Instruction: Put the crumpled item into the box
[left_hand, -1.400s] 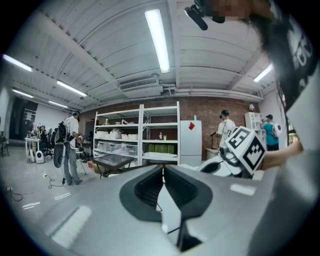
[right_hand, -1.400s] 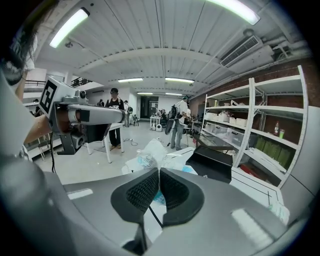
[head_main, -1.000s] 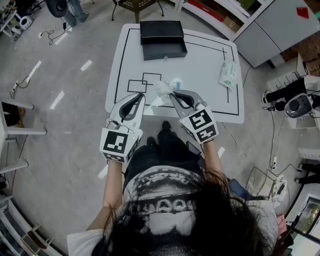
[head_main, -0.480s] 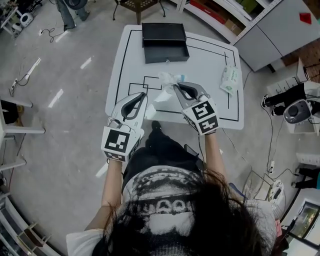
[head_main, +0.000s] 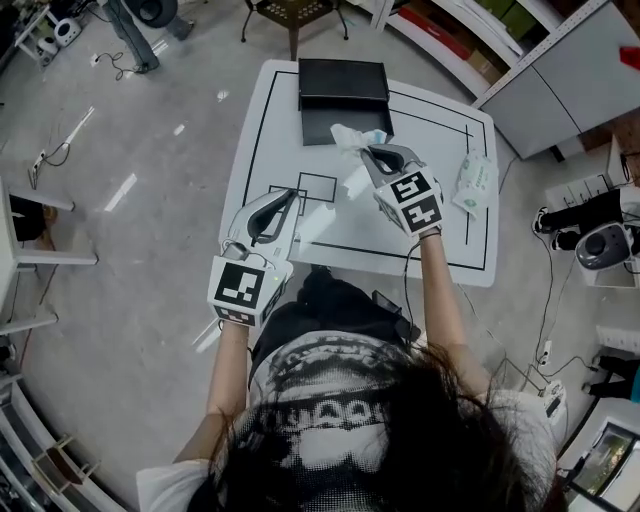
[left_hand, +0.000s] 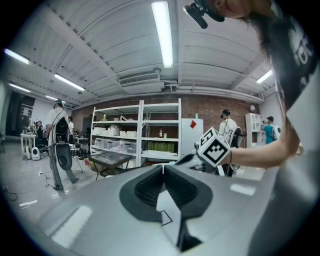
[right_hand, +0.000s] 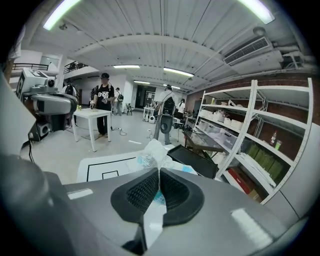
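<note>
Right gripper (head_main: 368, 150): pinched almost closed on a fold of the crumpled item (head_main: 350, 140), white stuff bulging out past the tips and trailing down between the pads in the right gripper view (right_hand: 159, 170). Left gripper (head_main: 293, 192): closed on nothing, held over the near left part of the table (head_main: 430, 220), tips meeting with only tabletop behind them in its own view (left_hand: 163, 166). Crumpled item (right_hand: 152, 152): off the tabletop, up toward the far edge, at the near right corner of the black box (head_main: 343, 85). Probably very light, soft and crinkly, thin enough to slide out of a loose pinch; best taken by a thick bunched fold, as now, not by a single loose flap. Hard to say whether tissue or clear wrapping with blue print. Not readable from above whether it hangs over the box opening or just short of it. Box inside dark, contents unseen.
</note>
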